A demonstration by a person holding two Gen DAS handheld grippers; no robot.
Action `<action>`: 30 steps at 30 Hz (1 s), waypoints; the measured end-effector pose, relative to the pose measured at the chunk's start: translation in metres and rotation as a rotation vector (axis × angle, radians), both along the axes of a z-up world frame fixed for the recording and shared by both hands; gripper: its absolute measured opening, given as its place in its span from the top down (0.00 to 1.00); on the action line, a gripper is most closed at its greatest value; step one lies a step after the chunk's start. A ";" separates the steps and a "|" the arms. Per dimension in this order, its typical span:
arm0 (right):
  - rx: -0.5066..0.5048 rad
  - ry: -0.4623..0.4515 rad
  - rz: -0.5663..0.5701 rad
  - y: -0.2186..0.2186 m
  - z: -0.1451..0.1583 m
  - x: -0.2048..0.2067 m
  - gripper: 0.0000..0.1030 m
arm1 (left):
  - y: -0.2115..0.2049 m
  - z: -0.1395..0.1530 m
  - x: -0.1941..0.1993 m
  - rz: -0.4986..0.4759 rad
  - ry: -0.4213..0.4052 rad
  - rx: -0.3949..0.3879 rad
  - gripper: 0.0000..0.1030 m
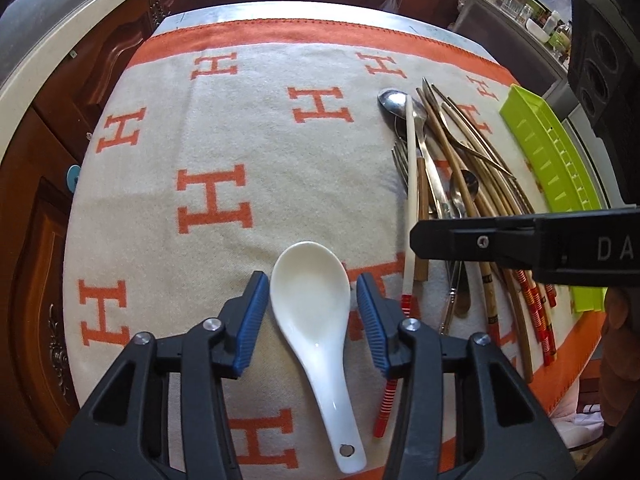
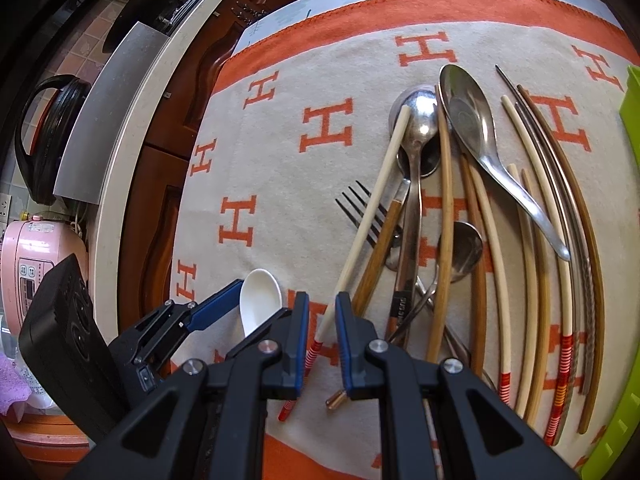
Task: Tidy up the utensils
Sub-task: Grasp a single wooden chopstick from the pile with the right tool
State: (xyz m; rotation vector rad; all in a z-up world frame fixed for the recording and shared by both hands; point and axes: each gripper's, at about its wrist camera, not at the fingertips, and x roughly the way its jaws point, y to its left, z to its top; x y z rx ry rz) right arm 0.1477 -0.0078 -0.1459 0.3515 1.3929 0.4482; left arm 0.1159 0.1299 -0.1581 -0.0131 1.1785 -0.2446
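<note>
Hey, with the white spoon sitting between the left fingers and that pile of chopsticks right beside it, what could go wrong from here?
1. The white ceramic spoon lies loose between the open left gripper; closing on its smooth, rounded bowl may let it slip.
2. The right gripper straddles a cream chopstick lying across a fork and a metal spoon; lifting it may drag those along.

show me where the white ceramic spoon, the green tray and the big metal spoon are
white ceramic spoon (image 1: 310, 284): left wrist view, middle of its bowl.
green tray (image 1: 554, 156): left wrist view, slotted inner wall.
big metal spoon (image 2: 468, 116): right wrist view, centre of its bowl.
</note>
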 end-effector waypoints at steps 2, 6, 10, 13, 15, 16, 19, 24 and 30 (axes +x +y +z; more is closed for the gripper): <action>-0.001 0.001 -0.001 0.000 0.000 0.000 0.87 | 0.003 0.000 0.001 0.015 0.007 -0.017 0.65; -0.005 0.006 -0.010 -0.002 -0.001 0.000 0.87 | 0.007 0.001 -0.001 0.027 0.015 -0.046 0.65; -0.016 0.012 -0.023 -0.002 -0.003 0.003 0.87 | 0.007 0.003 -0.006 0.041 0.009 -0.044 0.65; -0.023 0.014 -0.025 0.000 -0.007 0.006 0.87 | 0.009 0.006 -0.011 0.053 -0.001 -0.054 0.65; -0.025 0.016 -0.023 0.003 -0.009 0.008 0.87 | 0.010 0.009 -0.014 0.056 -0.009 -0.066 0.65; -0.030 0.015 -0.020 0.005 -0.010 0.009 0.87 | 0.011 0.010 -0.015 0.057 -0.016 -0.069 0.65; -0.056 0.027 -0.016 0.010 -0.016 0.012 0.87 | 0.014 0.011 -0.018 0.060 -0.022 -0.076 0.65; -0.086 0.013 -0.010 0.018 -0.018 0.014 0.89 | 0.022 0.007 -0.020 0.078 -0.001 -0.130 0.65; -0.061 -0.005 -0.010 0.019 -0.017 0.012 0.91 | 0.024 0.008 -0.023 0.097 -0.010 -0.141 0.65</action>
